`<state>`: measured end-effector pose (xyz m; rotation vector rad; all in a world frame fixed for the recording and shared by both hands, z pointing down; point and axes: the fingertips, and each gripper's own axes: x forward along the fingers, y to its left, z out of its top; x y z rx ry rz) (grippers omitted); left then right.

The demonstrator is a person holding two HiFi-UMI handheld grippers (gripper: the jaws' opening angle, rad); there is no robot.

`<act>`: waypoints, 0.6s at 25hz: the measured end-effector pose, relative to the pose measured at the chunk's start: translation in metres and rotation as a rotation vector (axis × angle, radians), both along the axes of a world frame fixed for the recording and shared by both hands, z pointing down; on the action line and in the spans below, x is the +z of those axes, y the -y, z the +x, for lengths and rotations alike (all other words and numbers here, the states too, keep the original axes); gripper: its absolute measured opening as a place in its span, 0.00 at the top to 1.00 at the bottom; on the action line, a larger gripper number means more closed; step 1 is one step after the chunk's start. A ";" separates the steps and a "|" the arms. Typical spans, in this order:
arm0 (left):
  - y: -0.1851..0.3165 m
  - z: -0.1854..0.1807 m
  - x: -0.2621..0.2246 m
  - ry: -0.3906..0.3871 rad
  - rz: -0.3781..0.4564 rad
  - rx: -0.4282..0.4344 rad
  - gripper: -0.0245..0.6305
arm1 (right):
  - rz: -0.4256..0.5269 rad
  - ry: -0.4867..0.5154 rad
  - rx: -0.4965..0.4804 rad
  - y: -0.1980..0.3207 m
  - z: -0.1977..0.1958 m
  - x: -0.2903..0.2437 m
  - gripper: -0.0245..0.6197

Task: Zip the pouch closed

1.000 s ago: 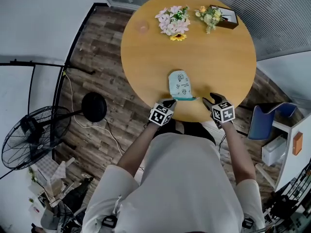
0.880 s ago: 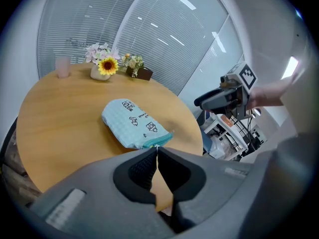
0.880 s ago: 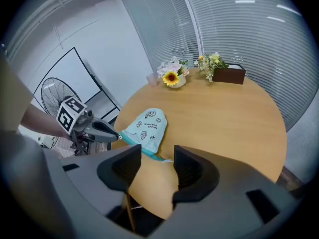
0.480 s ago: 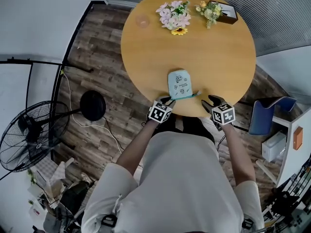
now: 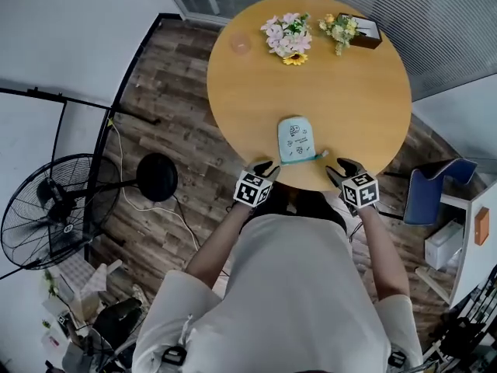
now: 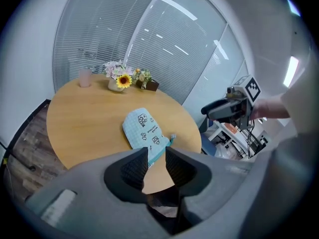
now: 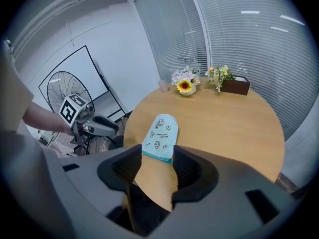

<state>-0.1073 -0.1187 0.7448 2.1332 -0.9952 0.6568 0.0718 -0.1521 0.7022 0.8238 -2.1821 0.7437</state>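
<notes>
A pale blue checked pouch (image 5: 296, 139) with small cartoon prints lies flat near the front edge of the round wooden table (image 5: 342, 92). Its teal zip runs along the near end, and the pull (image 5: 320, 154) sticks out at the right corner. My left gripper (image 5: 265, 166) hovers off the table edge, just short of the pouch's near left corner, with its jaws a little apart and empty. My right gripper (image 5: 339, 167) is open and empty, to the right of the pull. The pouch (image 6: 143, 131) lies beyond the left jaws (image 6: 157, 156), and the pouch (image 7: 161, 136) sits ahead of the right jaws (image 7: 157, 166).
Flowers in a vase (image 5: 287, 36), a second bunch by a brown box (image 5: 353, 28) and a pink cup (image 5: 240, 43) stand at the table's far side. A floor fan (image 5: 46, 208) is at the left and a blue chair (image 5: 431, 193) at the right.
Both grippers have drawn back slightly from the pouch toward the table edge. The left one no longer reaches the near left corner. The head view has shifted a little.
</notes>
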 end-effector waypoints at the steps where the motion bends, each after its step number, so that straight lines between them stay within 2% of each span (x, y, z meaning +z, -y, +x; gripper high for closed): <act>1: -0.002 -0.001 -0.007 -0.001 0.010 -0.002 0.78 | 0.008 -0.012 -0.004 -0.003 0.001 -0.003 0.65; 5: -0.007 -0.005 -0.038 0.001 0.071 -0.026 0.78 | 0.045 -0.028 -0.016 -0.010 0.006 -0.021 0.67; 10: -0.022 0.000 -0.083 0.000 0.162 -0.089 0.78 | 0.126 0.022 -0.031 -0.026 0.012 -0.057 0.71; 15: -0.055 0.019 -0.120 -0.017 0.204 -0.139 0.79 | 0.222 0.072 -0.051 -0.051 0.024 -0.102 0.74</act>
